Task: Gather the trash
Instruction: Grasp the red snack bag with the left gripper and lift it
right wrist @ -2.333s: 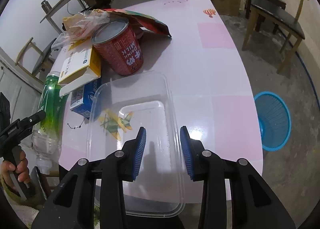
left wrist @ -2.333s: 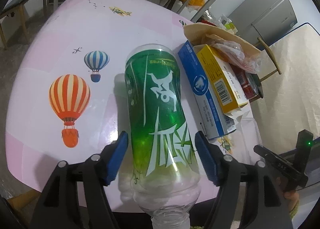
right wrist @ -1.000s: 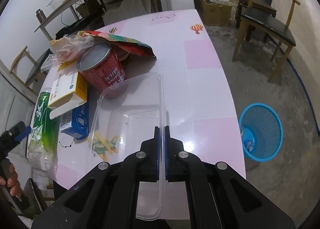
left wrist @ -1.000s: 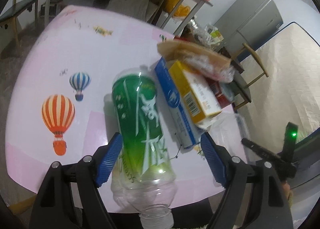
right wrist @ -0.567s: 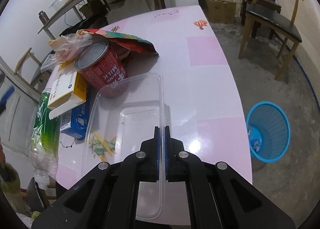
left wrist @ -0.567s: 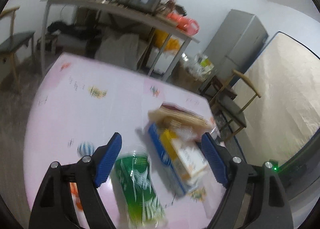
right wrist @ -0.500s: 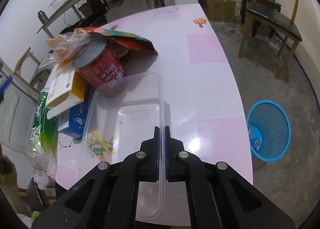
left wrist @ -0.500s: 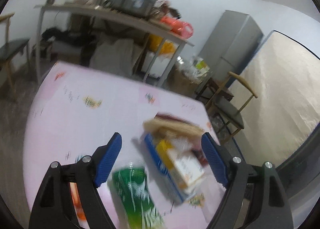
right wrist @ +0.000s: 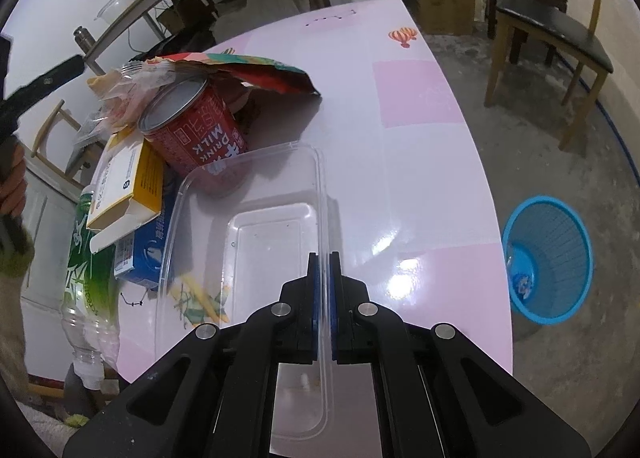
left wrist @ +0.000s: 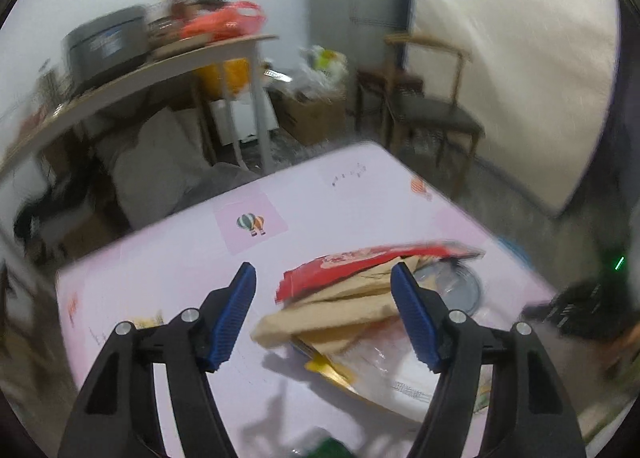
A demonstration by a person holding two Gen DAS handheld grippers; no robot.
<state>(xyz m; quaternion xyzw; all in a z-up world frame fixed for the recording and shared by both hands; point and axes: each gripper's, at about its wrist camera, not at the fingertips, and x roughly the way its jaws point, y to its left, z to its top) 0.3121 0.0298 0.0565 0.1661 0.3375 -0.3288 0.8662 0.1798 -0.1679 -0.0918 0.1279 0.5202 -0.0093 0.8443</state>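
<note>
Trash lies piled at the near-left part of the pink desk [right wrist: 420,146], and we count one clear thin plastic tray [right wrist: 248,226], one red milk-drink can [right wrist: 192,134], one yellow-and-white carton [right wrist: 124,186] on one blue carton [right wrist: 144,250], one green-labelled clear plastic bottle [right wrist: 86,258], one red snack bag [right wrist: 256,74], and some crumpled clear wrappers we cannot count. We judge the tray light, flexible and slippery, best taken by its rim; the right gripper [right wrist: 324,270] has its jaws pressed together on that rim. The left gripper [left wrist: 324,314] hovers above the pile, its jaws closing with nothing between them. One blue basket [right wrist: 548,258] stands on the floor.
</note>
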